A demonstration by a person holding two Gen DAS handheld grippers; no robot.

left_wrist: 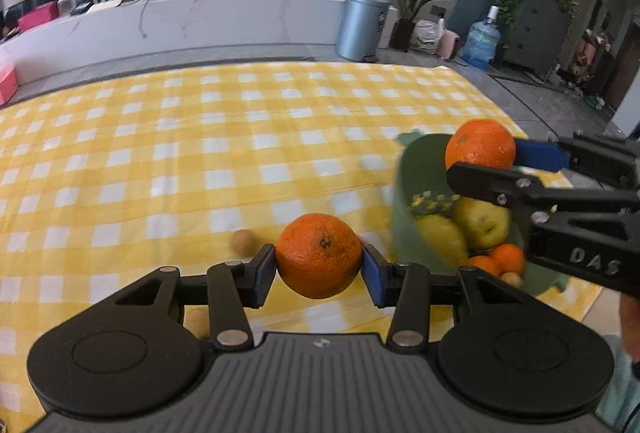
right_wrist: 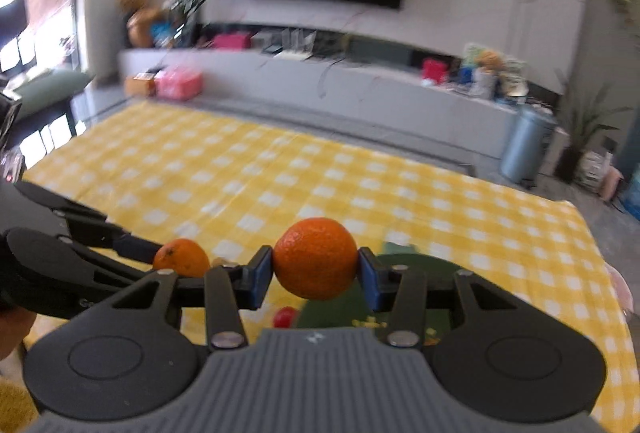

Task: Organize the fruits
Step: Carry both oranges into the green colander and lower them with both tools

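Note:
My left gripper (left_wrist: 319, 265) is shut on an orange (left_wrist: 319, 256) and holds it above the yellow checked cloth (left_wrist: 200, 137). My right gripper (right_wrist: 315, 269) is shut on a second orange (right_wrist: 315, 258); in the left wrist view that orange (left_wrist: 481, 144) hangs over the green bowl (left_wrist: 404, 217). The bowl holds pears (left_wrist: 480, 223) and small tangerines (left_wrist: 508, 258). In the right wrist view the left gripper's orange (right_wrist: 182, 257) shows at left and the bowl (right_wrist: 336, 309) lies below my fingers.
A small brown round fruit (left_wrist: 243, 242) lies on the cloth left of my left gripper, another (left_wrist: 198, 321) under its finger. A small red fruit (right_wrist: 285, 317) lies beside the bowl. The table's right edge runs just past the bowl.

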